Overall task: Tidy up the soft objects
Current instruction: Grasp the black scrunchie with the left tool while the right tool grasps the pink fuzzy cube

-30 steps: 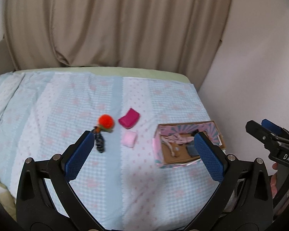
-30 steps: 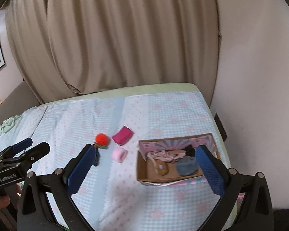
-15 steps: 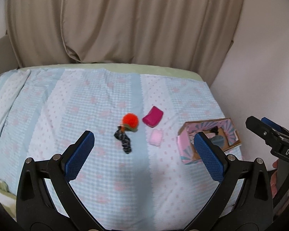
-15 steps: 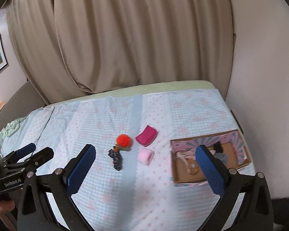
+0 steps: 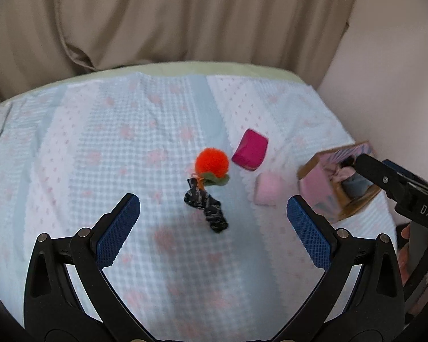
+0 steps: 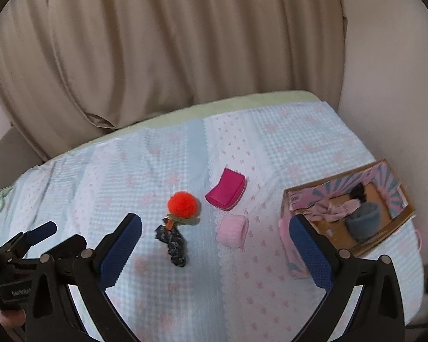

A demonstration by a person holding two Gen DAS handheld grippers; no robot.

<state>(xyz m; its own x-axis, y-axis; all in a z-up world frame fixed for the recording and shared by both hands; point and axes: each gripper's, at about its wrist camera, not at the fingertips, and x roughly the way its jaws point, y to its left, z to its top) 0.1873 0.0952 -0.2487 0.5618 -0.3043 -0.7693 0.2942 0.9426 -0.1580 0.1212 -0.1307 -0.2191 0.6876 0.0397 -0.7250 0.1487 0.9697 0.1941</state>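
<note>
On the bed lie an orange pom-pom [image 5: 212, 162] [image 6: 183, 204], a dark scrunchie [image 5: 207, 209] [image 6: 172, 243] just below it, a magenta pouch [image 5: 250, 153] [image 6: 226, 189] and a pale pink roll [image 5: 267, 189] [image 6: 232, 230]. A cardboard box [image 6: 396, 228] [image 5: 353, 210] at the right holds pink, grey and black soft items. My left gripper [image 5: 213, 228] is open and empty, hovering over the scrunchie. My right gripper [image 6: 215, 252] is open and empty, above the roll and scrunchie.
The bed has a light blue and pink checked cover [image 5: 114, 148]. A beige curtain [image 6: 171, 42] hangs behind it. A wall [image 5: 391, 57] runs along the bed's right side, close to the box. The other gripper shows at each view's edge.
Both views have swung left and closer to the bed. The loose items now sit between the fingers and the box has shifted to the right edge. Both grippers stay open.
</note>
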